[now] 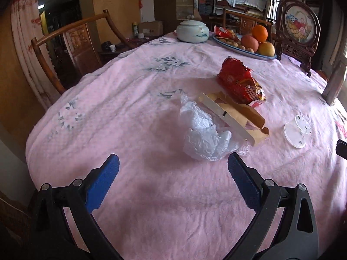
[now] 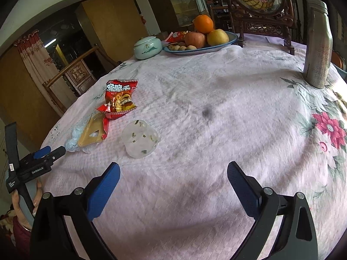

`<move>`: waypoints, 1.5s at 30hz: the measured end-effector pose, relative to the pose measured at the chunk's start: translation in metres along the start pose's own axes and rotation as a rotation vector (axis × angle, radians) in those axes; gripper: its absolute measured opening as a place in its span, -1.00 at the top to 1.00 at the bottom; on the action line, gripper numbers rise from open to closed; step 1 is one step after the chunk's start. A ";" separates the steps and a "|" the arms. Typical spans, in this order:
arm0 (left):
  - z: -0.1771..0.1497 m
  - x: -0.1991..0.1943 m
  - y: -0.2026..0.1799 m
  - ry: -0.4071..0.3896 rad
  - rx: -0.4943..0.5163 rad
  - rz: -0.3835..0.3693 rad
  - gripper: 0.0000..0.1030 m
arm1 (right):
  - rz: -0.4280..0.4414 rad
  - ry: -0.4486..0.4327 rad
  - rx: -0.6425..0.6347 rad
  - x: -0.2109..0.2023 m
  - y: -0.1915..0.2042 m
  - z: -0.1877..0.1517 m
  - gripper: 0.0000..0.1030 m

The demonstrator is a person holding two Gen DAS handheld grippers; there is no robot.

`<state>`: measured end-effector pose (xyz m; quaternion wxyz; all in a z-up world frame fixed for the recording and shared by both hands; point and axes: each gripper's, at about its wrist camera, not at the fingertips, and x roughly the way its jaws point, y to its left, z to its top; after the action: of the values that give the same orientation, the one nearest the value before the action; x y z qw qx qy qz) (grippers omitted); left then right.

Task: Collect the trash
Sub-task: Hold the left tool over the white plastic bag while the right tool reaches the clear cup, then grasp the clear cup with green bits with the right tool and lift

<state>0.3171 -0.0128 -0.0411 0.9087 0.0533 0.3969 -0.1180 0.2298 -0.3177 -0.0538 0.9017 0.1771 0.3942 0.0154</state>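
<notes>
On the pink tablecloth (image 1: 130, 99) lie 4 pieces of trash: 1 crumpled white plastic bag (image 1: 203, 134), 1 flattened brown paper carton (image 1: 234, 117), 1 red snack wrapper (image 1: 240, 82) and 1 clear plastic cup (image 2: 140, 139) tipped on its side.

Taking the carton as the landmark: the plastic bag touches its left side in the left wrist view, the red wrapper rests against its far end, and the clear cup lies to its right, apart from it. In the right wrist view bits of green residue cling inside the cup.

The left gripper (image 1: 173, 171) hovers over the cloth with its 2 blue fingers (image 1: 104, 182) spread wide, holding and touching nothing; the plastic bag lies just ahead, between carton and gripper. The right gripper (image 2: 173, 173) also has its 2 fingers (image 2: 243, 186) spread wide and empty, with the cup ahead of its left finger.

Well beyond the carton sits 1 oval blue-rimmed plate (image 2: 219, 46) holding 1 orange (image 2: 203, 23), 1 red apple (image 2: 195, 39), 1 yellow apple (image 2: 218, 37), several walnuts (image 2: 180, 48) and 1 small red packet (image 2: 175, 36). Left of the plate stands 1 lidded pale ceramic jar (image 1: 192, 31); its contents cannot be seen. 1 steel tumbler (image 2: 318, 43) stands far right of the carton.
</notes>
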 end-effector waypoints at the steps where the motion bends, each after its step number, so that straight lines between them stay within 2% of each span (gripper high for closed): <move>1: -0.002 0.003 -0.005 0.007 0.009 -0.015 -0.87 | -0.008 -0.003 -0.007 0.000 0.001 0.000 -0.89; 6: -0.005 0.006 -0.035 0.007 0.138 0.044 -0.87 | -0.014 0.004 -0.011 0.003 0.000 0.000 -0.89; 9: -0.002 0.015 -0.043 0.051 0.190 0.044 -0.87 | -0.008 0.015 -0.005 0.005 -0.002 0.000 -0.89; 12: 0.002 0.022 -0.041 0.080 0.181 0.020 -0.87 | -0.013 0.013 -0.010 0.006 -0.001 0.000 -0.89; 16: 0.012 0.026 -0.035 0.062 0.156 0.034 -0.87 | -0.018 0.019 -0.027 0.010 0.001 -0.002 -0.89; 18: 0.015 0.031 -0.034 0.078 0.154 0.017 -0.87 | -0.015 0.026 -0.030 0.012 0.002 -0.002 -0.89; 23: 0.015 0.052 -0.034 0.209 0.162 -0.101 -0.87 | -0.001 0.030 -0.022 0.013 0.002 -0.002 -0.89; 29: 0.012 0.049 -0.035 0.201 0.156 -0.095 -0.87 | -0.013 -0.016 -0.052 0.010 0.014 0.000 -0.89; 32: 0.012 0.048 -0.034 0.201 0.155 -0.098 -0.87 | -0.047 -0.014 -0.136 0.018 0.037 0.006 -0.89; 37: 0.012 0.048 -0.034 0.201 0.153 -0.096 -0.87 | -0.051 0.018 -0.258 0.043 0.077 0.022 -0.89; 42: 0.012 0.048 -0.033 0.201 0.154 -0.096 -0.87 | -0.049 0.028 -0.242 0.066 0.081 0.029 -0.85; 43: 0.012 0.048 -0.033 0.201 0.154 -0.096 -0.87 | -0.062 0.038 -0.241 0.070 0.079 0.029 -0.66; 44: 0.012 0.048 -0.033 0.201 0.153 -0.096 -0.87 | -0.073 0.053 -0.244 0.075 0.075 0.030 -0.18; 45: 0.012 0.048 -0.033 0.200 0.153 -0.096 -0.87 | -0.079 0.072 -0.242 0.079 0.071 0.031 -0.01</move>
<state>0.3484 -0.0555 -0.0685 0.8511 0.1149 0.4777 -0.1853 0.3142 -0.2477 -0.0667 0.9017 0.0507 0.4281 0.0335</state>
